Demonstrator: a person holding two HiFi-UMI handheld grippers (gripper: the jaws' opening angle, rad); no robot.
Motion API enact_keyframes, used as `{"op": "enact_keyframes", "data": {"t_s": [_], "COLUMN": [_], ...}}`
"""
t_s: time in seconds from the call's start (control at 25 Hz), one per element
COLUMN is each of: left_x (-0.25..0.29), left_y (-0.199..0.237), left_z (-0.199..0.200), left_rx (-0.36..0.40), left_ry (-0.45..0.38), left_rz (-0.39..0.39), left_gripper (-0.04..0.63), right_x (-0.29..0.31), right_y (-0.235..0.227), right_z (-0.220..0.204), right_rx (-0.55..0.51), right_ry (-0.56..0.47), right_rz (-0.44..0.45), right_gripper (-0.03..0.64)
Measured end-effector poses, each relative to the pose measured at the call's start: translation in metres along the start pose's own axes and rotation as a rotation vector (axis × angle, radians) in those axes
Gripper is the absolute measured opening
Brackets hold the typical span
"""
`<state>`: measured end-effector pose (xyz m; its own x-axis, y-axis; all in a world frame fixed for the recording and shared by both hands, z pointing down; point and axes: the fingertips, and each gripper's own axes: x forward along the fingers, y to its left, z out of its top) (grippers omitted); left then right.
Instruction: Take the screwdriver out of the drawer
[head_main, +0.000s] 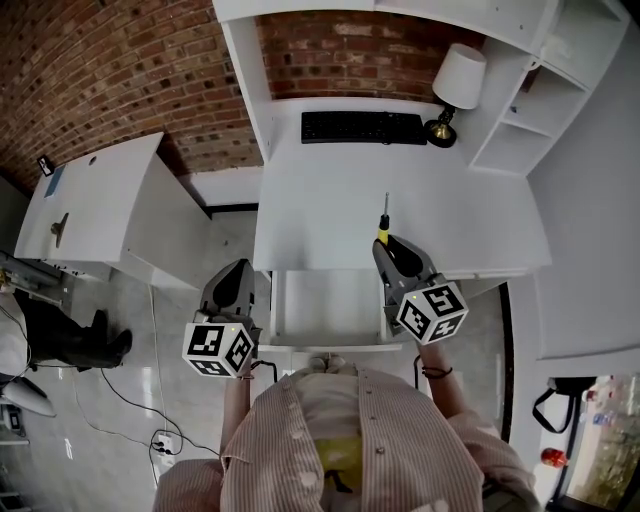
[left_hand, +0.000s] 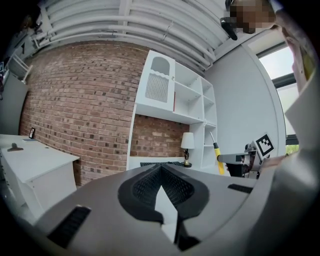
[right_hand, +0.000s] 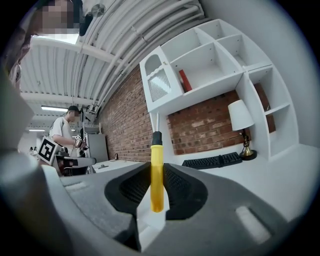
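The right gripper (right_hand: 157, 170) is held level above the open white drawer (head_main: 330, 300). Its jaws are clamped on the yellow-handled, metal-shafted screwdriver (right_hand: 157, 175), which is held upright. The left gripper (left_hand: 161, 172) is held level, its jaws closed on nothing. The drawer's inside is partly hidden by both grippers.

Soft, even light fills my room; the window (left_hand: 294, 77) glares white. My two gripper views bow and blacken at the corners; shadows are faint.
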<state>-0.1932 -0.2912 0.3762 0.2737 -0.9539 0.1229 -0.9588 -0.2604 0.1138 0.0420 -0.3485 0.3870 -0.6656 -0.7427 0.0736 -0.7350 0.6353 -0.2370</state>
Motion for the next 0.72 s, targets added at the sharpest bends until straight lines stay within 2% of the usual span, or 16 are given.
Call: {"op": "enact_keyframes", "data": {"t_s": [0.28,0.72], "left_x": [-0.004,-0.005], "left_y": [0.008,0.005], "left_z": [0.014,0.010], "left_rx": [0.012,0.018], "left_ry": [-0.038,-0.026], "left_rz": [0.036,0.026], "left_gripper": [-0.002,-0.002], "right_x": [-0.005,-0.010], "right_y": [-0.008,-0.008], "right_z": [0.011,0.013], "right_rx": [-0.007,-0.014], "right_ry": [-0.029,-0.035], "right_rz": [-0.030,-0.051], "right_gripper": [0.080,0.080]}}
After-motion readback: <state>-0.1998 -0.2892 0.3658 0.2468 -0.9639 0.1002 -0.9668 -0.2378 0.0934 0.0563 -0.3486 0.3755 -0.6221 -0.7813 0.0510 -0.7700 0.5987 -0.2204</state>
